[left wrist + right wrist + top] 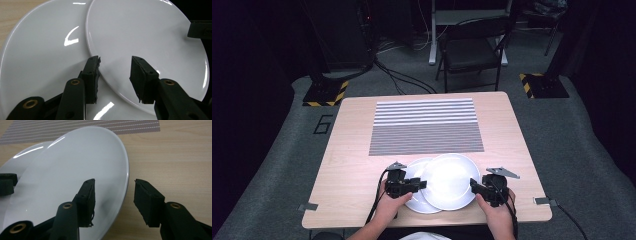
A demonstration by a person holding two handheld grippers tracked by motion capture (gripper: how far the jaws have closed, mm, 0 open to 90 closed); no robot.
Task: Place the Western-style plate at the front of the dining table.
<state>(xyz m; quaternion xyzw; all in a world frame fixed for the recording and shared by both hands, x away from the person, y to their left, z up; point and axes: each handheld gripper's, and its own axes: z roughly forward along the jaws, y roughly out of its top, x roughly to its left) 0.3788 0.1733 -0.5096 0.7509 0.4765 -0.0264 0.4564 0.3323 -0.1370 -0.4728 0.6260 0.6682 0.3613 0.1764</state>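
near the front edge of the table (362, 165), the upper plate (451, 180) leans tilted on the lower plate (416, 200); left hand-held gripper (422, 184) and right hand-held gripper (473, 184) each straddle its opposite rims, jaws spread and not pressing, likely to lift it evenly off the stack

Lower plate (416, 172) largely covered by upper plate (450, 180), its near rim cut off in left gripper view, person's forearms cut by bottom edge, pad contact on rims not discernible
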